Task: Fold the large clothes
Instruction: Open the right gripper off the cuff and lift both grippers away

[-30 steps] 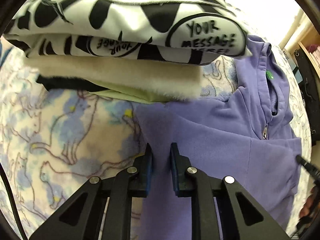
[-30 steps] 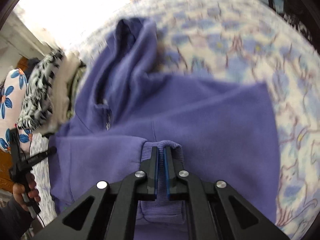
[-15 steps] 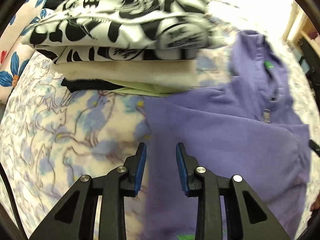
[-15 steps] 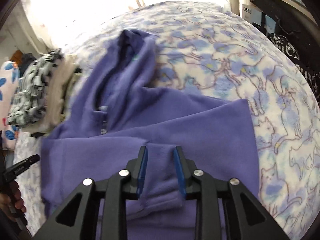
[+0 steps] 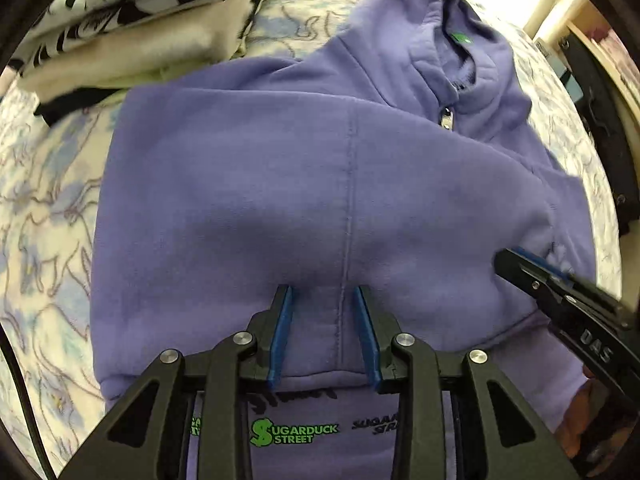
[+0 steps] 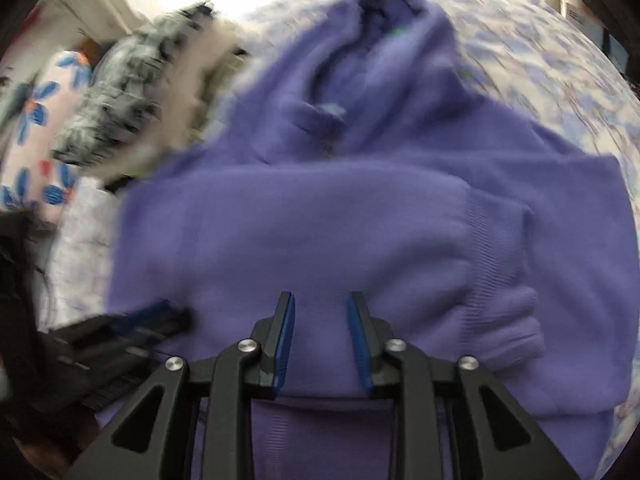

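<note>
Hoodie (image 5: pixel 280 184): purple, folded, flat on cat-print blanket (image 5: pixel 44 208), just beside clothes stack (image 5: pixel 132 28) | left gripper (image 5: pixel 323 300): over hoodie's near edge, jaws parted, having just widened, nothing clamped | right gripper (image 6: pixel 320 304): over hoodie's near edge, jaws parted, having just narrowed, nothing gripped
</note>
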`<action>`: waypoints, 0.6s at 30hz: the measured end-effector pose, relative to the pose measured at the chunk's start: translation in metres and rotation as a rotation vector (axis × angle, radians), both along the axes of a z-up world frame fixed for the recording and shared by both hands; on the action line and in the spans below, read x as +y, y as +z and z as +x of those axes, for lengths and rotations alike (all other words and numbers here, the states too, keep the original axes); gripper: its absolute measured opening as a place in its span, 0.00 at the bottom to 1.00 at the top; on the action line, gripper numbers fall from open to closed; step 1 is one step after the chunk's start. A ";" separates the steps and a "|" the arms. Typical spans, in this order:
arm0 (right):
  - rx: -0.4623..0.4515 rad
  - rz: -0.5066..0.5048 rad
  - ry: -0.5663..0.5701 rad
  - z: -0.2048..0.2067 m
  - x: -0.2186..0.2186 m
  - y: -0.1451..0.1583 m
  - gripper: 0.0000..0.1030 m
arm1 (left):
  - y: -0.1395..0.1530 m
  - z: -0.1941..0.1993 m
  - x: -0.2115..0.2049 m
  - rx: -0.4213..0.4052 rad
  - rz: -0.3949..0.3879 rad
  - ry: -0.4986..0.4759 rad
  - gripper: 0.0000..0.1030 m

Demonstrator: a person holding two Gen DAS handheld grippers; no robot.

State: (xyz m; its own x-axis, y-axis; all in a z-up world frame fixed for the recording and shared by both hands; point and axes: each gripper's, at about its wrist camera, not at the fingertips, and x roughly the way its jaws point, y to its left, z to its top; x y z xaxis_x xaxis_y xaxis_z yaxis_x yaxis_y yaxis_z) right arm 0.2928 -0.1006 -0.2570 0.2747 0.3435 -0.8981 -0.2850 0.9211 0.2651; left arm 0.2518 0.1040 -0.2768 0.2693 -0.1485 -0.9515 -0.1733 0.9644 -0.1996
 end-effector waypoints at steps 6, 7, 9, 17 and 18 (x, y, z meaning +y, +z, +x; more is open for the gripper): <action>-0.018 -0.011 -0.069 -0.001 -0.049 0.011 0.05 | 0.000 -0.003 0.010 0.005 -0.025 -0.023 0.32; -0.024 -0.015 -0.070 -0.004 -0.052 0.013 0.05 | 0.000 -0.004 0.008 0.010 -0.015 -0.026 0.33; -0.045 -0.140 -0.091 -0.008 -0.052 0.017 0.12 | 0.002 -0.004 0.010 0.020 -0.001 -0.019 0.34; 0.013 -0.076 -0.129 -0.019 -0.079 0.038 0.12 | 0.024 -0.012 -0.002 0.058 0.063 -0.027 0.35; 0.016 -0.065 -0.124 -0.021 -0.080 0.044 0.12 | 0.029 -0.014 -0.004 0.057 0.070 -0.032 0.35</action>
